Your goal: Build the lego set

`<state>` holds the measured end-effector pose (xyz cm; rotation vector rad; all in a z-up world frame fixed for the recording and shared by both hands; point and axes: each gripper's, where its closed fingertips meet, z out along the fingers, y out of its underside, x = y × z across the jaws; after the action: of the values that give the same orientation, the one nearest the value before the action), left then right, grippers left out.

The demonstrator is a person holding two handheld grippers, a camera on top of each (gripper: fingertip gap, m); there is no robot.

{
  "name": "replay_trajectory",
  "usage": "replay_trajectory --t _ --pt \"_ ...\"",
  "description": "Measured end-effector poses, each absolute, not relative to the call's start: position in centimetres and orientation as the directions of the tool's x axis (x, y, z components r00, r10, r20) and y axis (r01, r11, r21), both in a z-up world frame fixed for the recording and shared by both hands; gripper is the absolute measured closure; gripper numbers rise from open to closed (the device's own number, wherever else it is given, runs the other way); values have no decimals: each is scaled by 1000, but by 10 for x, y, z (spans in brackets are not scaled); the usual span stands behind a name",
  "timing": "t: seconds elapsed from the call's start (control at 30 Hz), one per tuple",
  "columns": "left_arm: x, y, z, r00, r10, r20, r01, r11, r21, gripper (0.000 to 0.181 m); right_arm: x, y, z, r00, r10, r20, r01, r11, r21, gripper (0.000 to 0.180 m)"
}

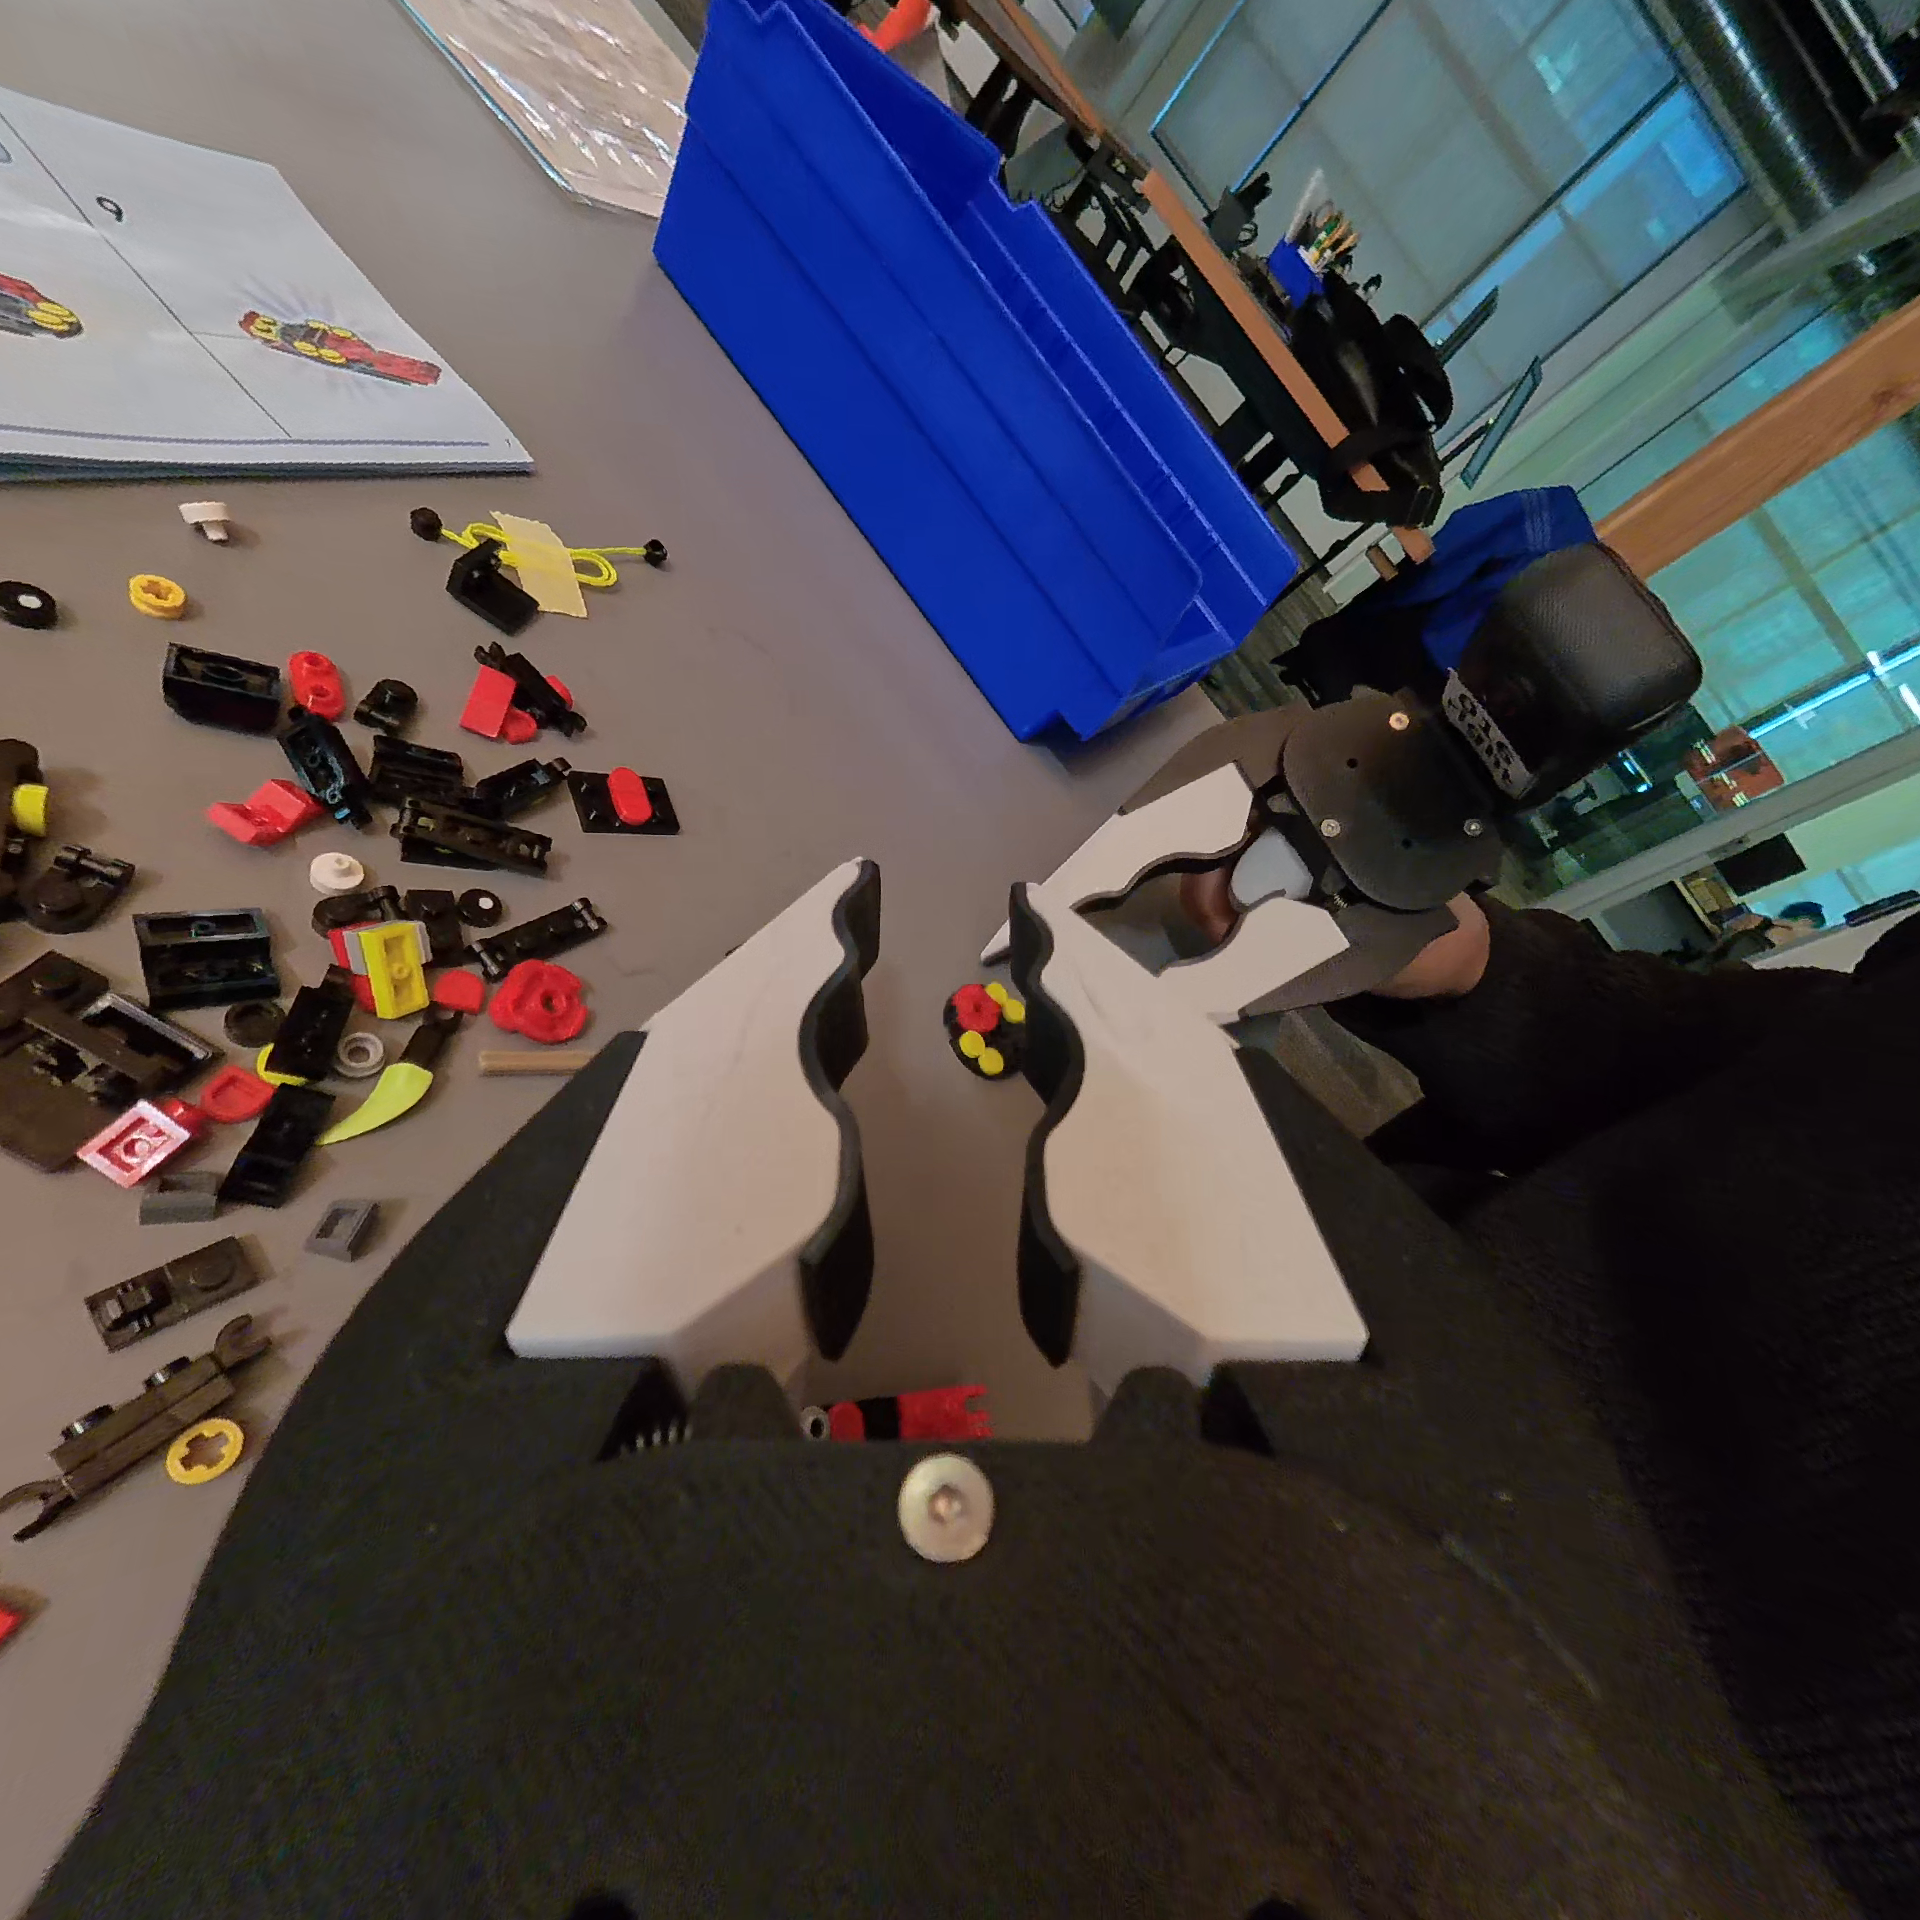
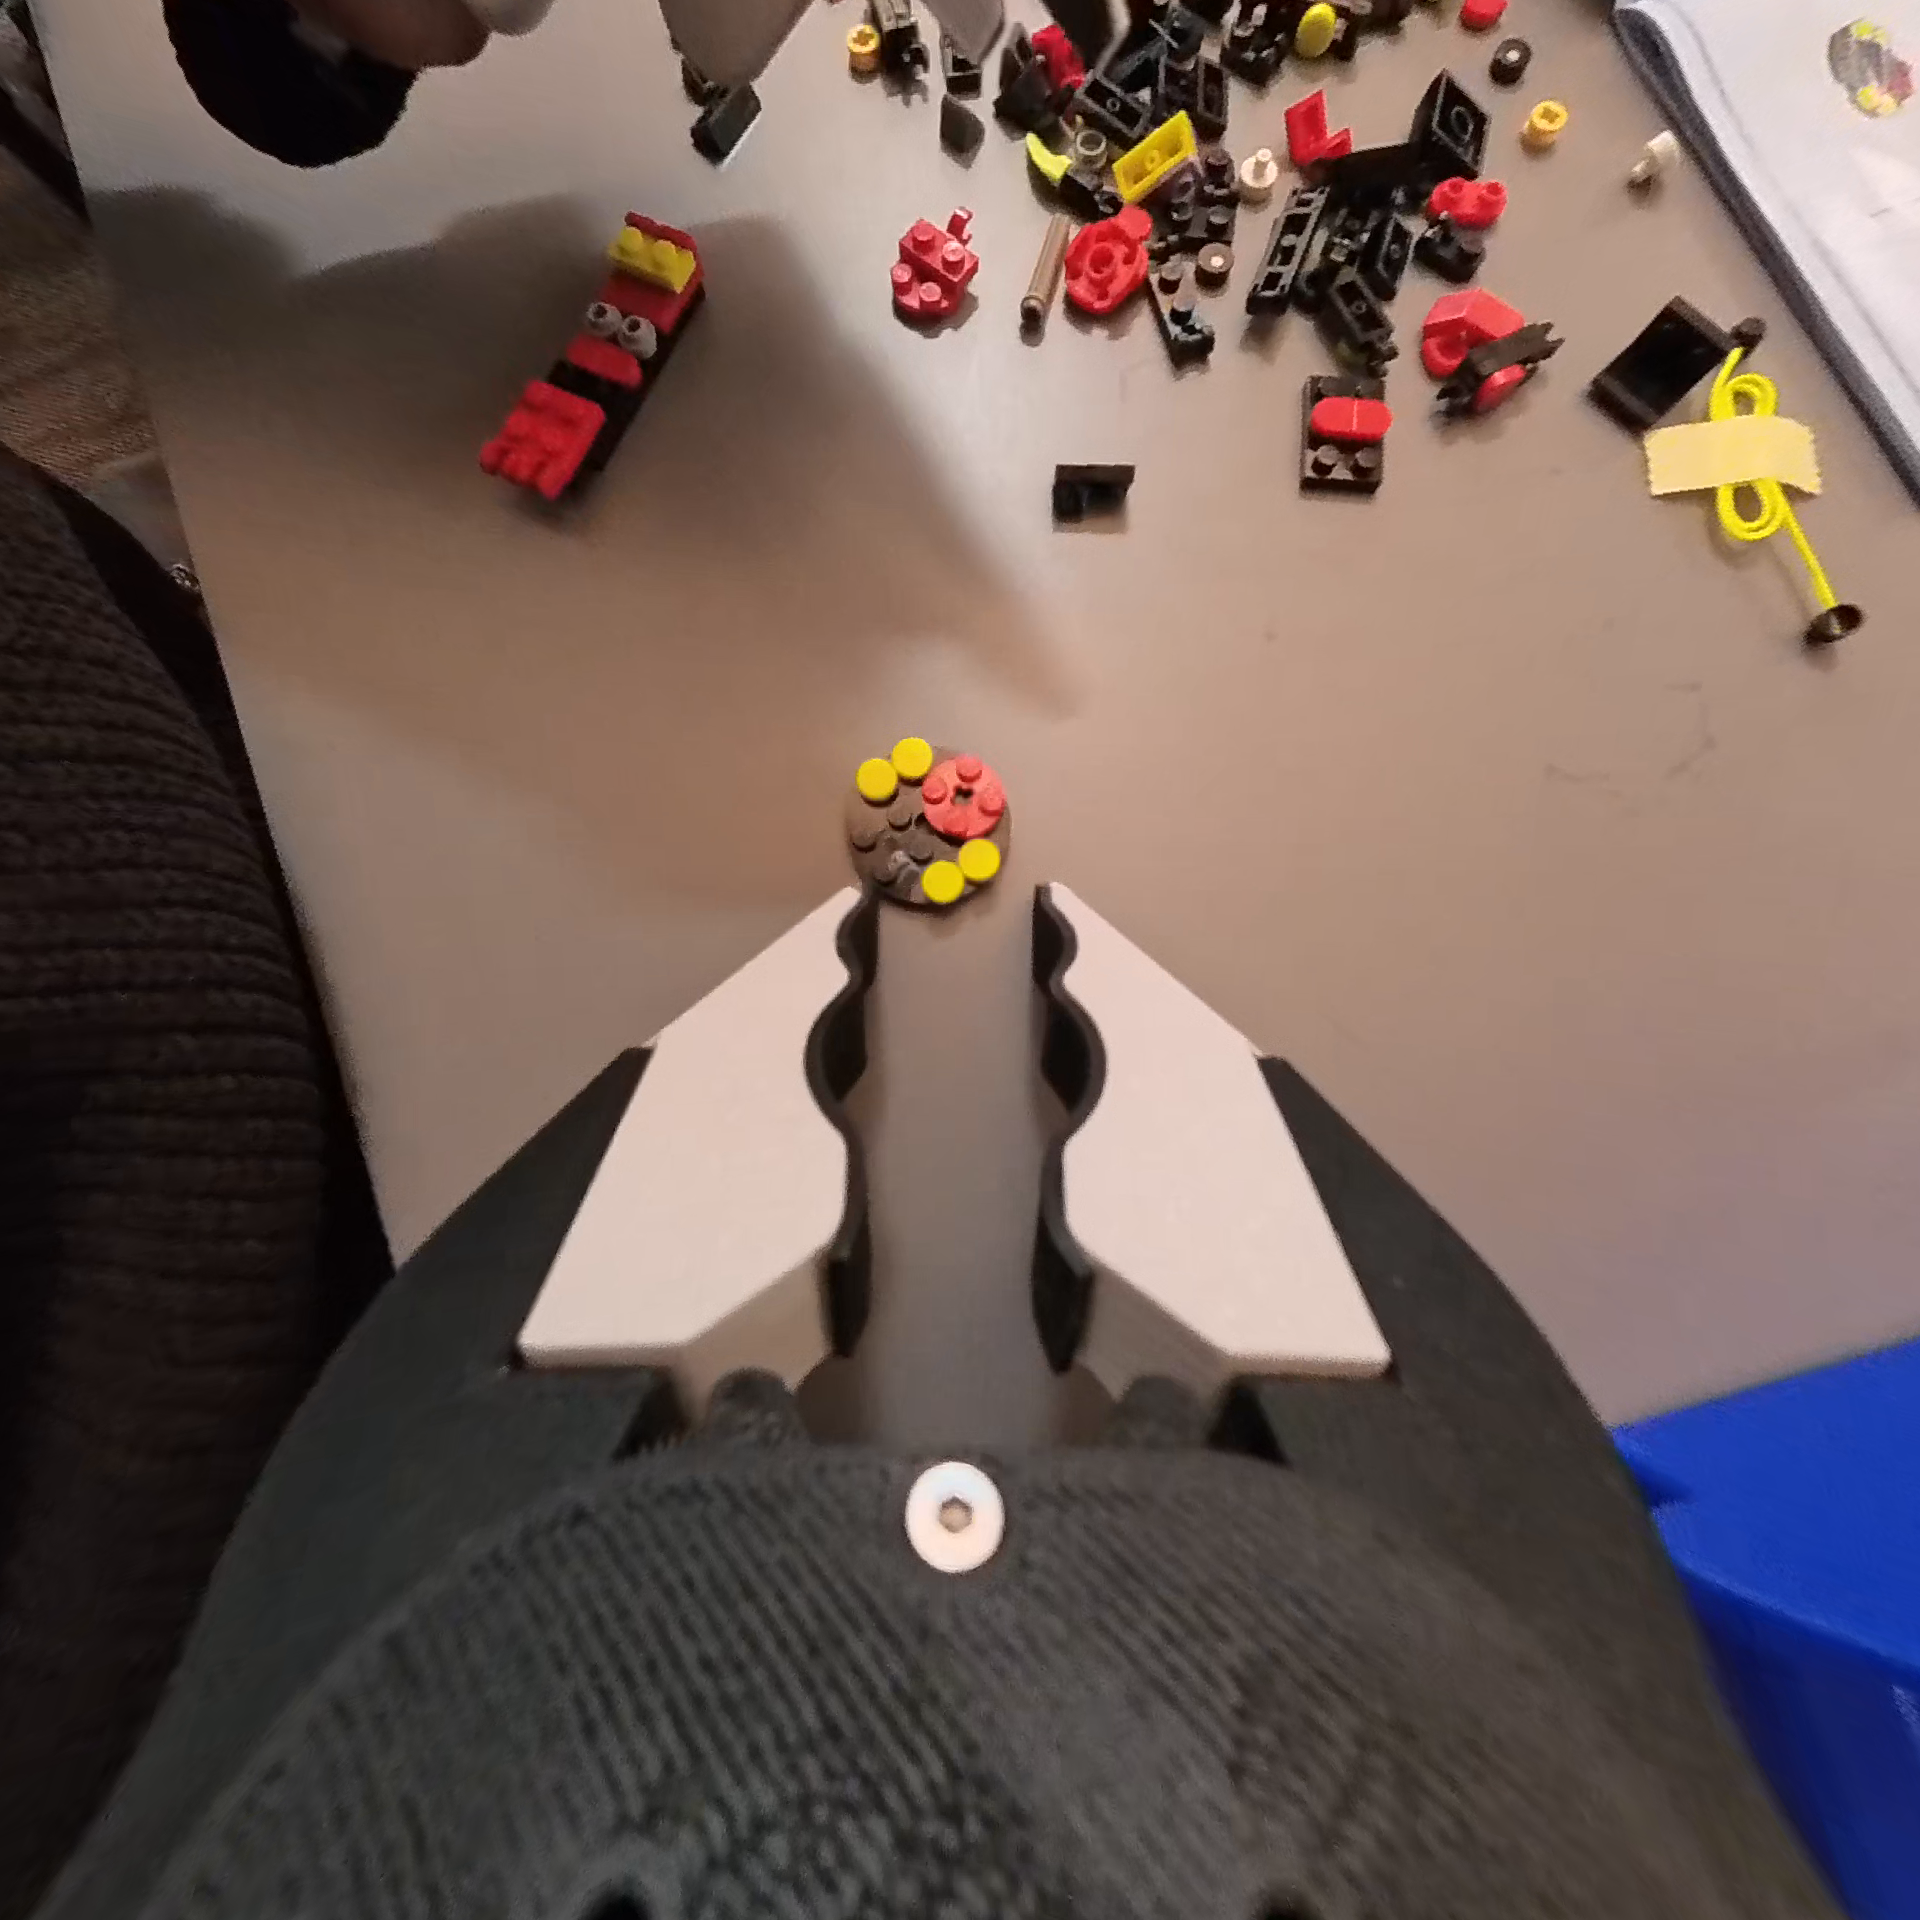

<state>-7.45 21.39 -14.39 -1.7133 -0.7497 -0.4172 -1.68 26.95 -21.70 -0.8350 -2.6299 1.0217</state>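
In the right wrist view, the right gripper (image 2: pixel 951 902) has its two fingers spread, with nothing between them. Just past the tips, at 12 o'clock, the round black plate (image 2: pixel 928 826) lies flat on the grey table (image 2: pixel 1351 831). It carries four yellow round tiles and one red round piece. It almost touches the left fingertip but is not pinched. Around this plate the table is bare on every side, so there is free room at 9, 12 and 3 o'clock.

Farther, at 11 o'clock, the partly built red and black model (image 2: pixel 597 358) lies alone in a shadow. One small black brick (image 2: pixel 1091 490) sits apart at 1 o'clock. Beyond it the pile of loose pieces (image 2: pixel 1278 208) fills the far side from 12 to 2 o'clock. A yellow string with tape (image 2: pixel 1745 457) lies at 2 o'clock, near the instruction booklet (image 2: pixel 1787 208) at the right edge. The blue bin (image 2: pixel 1787 1621) is close at 4 o'clock.

In the left wrist view, the left gripper (image 1: pixel 943 883) is also spread and holds nothing. The same plate is seen just beyond its right fingertip. The table edge runs at 3 o'clock, where the right gripper comes in. The bin stands at 1 o'clock, and the loose pieces lie at 9 o'clock.
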Motion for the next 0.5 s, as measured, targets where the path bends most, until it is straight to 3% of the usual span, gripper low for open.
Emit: replay_trajectory --t 0.27,0.5 --pt "-73 214 -144 732 261 630 674 -138 -726 159 -18 271 -216 -821 571 -4 426 608 -670 146" --pt "-74 214 -145 728 261 633 677 -136 -723 158 -28 270 -192 -791 611 -21 406 499 -766 145"
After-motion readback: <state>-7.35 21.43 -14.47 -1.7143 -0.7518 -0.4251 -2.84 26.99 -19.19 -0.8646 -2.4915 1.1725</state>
